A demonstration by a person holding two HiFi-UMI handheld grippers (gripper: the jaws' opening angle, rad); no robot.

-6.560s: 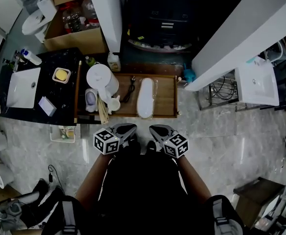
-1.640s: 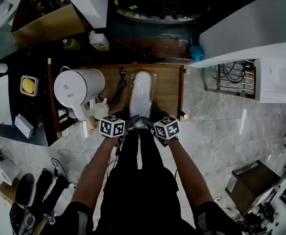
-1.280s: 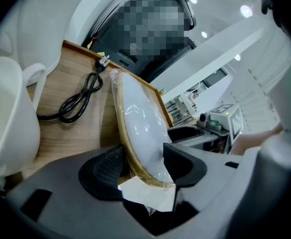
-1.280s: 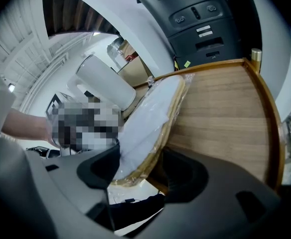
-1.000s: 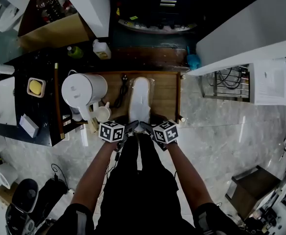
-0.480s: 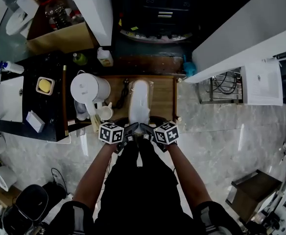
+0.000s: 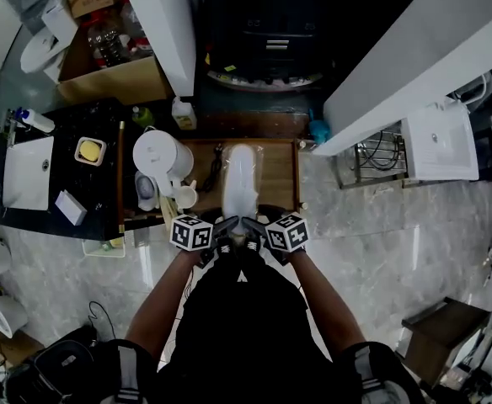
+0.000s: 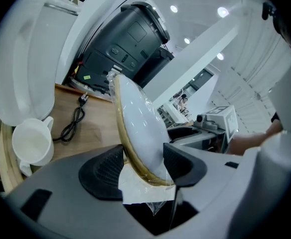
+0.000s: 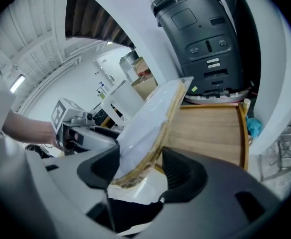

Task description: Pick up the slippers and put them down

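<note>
A pair of white slippers (image 7: 239,175) wrapped in clear plastic, soles edged in tan, stretches away from me over the wooden tray (image 7: 281,171). Both grippers hold the near end. My left gripper (image 7: 226,225) is shut on the heel from the left; in the left gripper view the slippers (image 8: 138,116) rise tilted between its pads (image 8: 104,171), and the gripper (image 8: 143,166) clamps the sole edge. My right gripper (image 7: 251,225) is shut on the same end from the right; in the right gripper view the slippers (image 9: 148,121) sit between the jaws of that gripper (image 9: 141,168).
A white kettle (image 7: 160,151), a white cup (image 7: 184,197) and a black cable (image 7: 215,160) share the tray's left part. A black counter with a sink (image 7: 29,160) lies further left. A black machine (image 7: 263,32) stands behind the tray, with white beams on either side.
Both grippers have risen together with the near end of the slippers, which now stands higher off the tray. The tray and counter look smaller and farther below.
</note>
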